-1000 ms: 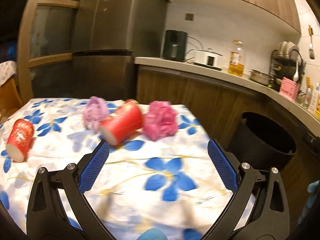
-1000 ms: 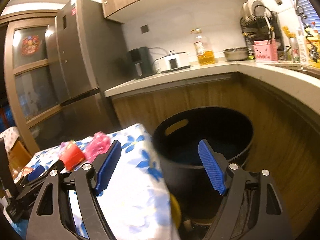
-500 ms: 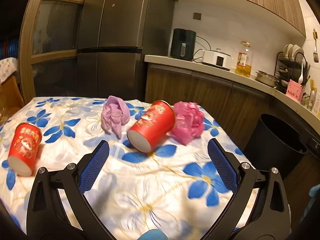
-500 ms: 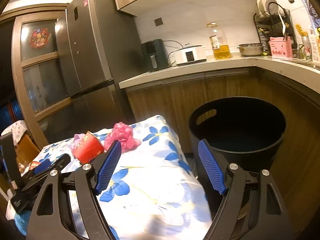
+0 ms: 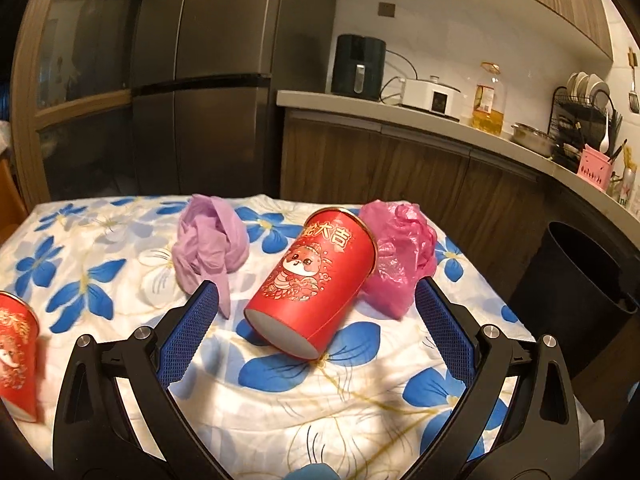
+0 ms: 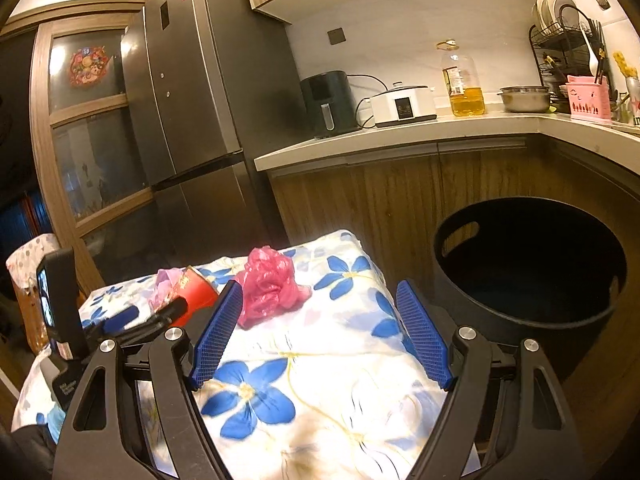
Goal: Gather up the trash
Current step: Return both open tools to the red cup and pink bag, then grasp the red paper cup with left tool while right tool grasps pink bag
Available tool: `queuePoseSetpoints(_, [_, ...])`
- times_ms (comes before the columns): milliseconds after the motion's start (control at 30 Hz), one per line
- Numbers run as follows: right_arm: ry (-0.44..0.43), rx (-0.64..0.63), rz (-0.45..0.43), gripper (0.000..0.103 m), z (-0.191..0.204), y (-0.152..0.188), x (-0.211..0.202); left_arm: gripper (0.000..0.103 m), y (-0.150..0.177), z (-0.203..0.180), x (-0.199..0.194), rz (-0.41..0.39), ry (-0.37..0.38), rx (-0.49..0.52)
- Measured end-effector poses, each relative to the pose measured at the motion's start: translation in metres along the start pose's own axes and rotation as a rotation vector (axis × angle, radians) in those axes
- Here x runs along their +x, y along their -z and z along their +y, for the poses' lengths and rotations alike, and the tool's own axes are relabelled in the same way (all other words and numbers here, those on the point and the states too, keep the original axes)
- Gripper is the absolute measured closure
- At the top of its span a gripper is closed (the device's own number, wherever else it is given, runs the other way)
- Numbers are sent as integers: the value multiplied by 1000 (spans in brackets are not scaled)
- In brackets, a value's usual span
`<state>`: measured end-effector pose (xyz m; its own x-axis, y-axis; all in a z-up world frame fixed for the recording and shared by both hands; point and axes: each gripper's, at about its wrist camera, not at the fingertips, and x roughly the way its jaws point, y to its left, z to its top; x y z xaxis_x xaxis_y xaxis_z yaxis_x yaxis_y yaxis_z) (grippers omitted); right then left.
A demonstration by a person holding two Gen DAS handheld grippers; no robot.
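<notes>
A red paper cup [image 5: 316,284] lies on its side on the flowered tablecloth [image 5: 280,412], base toward me. A crumpled purple bag [image 5: 210,242] lies to its left and a crumpled pink bag [image 5: 400,256] touches its right side. A second red cup [image 5: 14,354] lies at the far left. My left gripper [image 5: 316,324] is open and empty, its jaws either side of the middle cup's base. My right gripper [image 6: 320,336] is open and empty above the table's right part, with the pink bag [image 6: 268,284] just beyond its left finger. The black bin [image 6: 528,276] stands right of the table.
The bin also shows in the left wrist view [image 5: 576,292], beside the table's right edge. A wooden counter [image 6: 420,136] with appliances runs behind, and a grey fridge [image 5: 216,80] stands at the back left. The left gripper's body [image 6: 64,320] shows in the right wrist view.
My left gripper has moved forward to the middle red cup, which now lies between its jaws. My right gripper has swung left from over the bin to over the table.
</notes>
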<state>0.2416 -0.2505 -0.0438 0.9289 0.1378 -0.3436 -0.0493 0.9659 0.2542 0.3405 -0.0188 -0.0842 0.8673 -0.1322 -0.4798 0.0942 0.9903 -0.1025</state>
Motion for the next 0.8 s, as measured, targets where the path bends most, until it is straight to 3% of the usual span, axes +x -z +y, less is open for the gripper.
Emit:
queuePoseSetpoints(367, [-54, -26, 35, 26, 23, -2, 35, 16, 0, 7, 24, 70, 37, -10])
queuePoseSetpoints(600, [-49, -26, 47, 26, 23, -3, 46, 35, 4, 14, 40, 144, 45, -39])
queuePoseSetpoints(800, [-47, -31, 60, 26, 25, -2, 55, 45, 8, 17, 42, 151, 67, -55])
